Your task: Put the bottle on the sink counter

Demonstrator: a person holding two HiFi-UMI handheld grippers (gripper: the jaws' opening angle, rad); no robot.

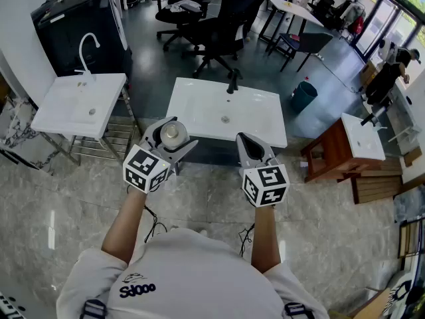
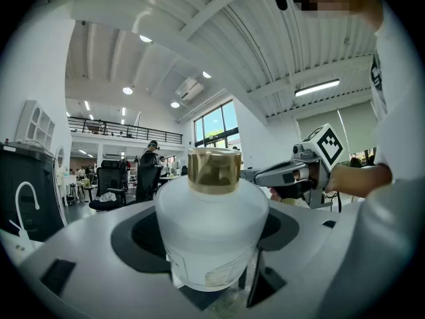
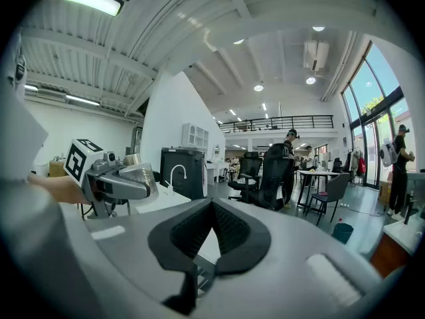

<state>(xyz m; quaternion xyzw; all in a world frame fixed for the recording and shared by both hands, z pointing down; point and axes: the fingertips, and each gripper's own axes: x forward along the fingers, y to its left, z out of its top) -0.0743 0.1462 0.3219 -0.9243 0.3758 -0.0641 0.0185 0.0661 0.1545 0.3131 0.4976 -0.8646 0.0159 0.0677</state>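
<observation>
A frosted white bottle (image 1: 170, 133) with a gold cap (image 2: 214, 170) stands upright between the jaws of my left gripper (image 1: 170, 138), which is shut on it. In the left gripper view the bottle (image 2: 211, 228) fills the space between the dark pads. It hangs in the air just in front of the near left corner of the white sink counter (image 1: 199, 108). My right gripper (image 1: 247, 142) is level with the left one at the counter's near edge, shut and empty. The right gripper view shows its pads (image 3: 229, 238) meeting, with the left gripper (image 3: 116, 181) and bottle (image 3: 136, 173) off to the left.
The counter has a basin with a drain (image 1: 225, 119) and a black faucet (image 1: 232, 82) at the back. A second white sink (image 1: 66, 105) with a white faucet stands at left. Office chairs (image 1: 212, 35), a teal bin (image 1: 303, 96) and a wooden stand (image 1: 332, 153) lie beyond and to the right.
</observation>
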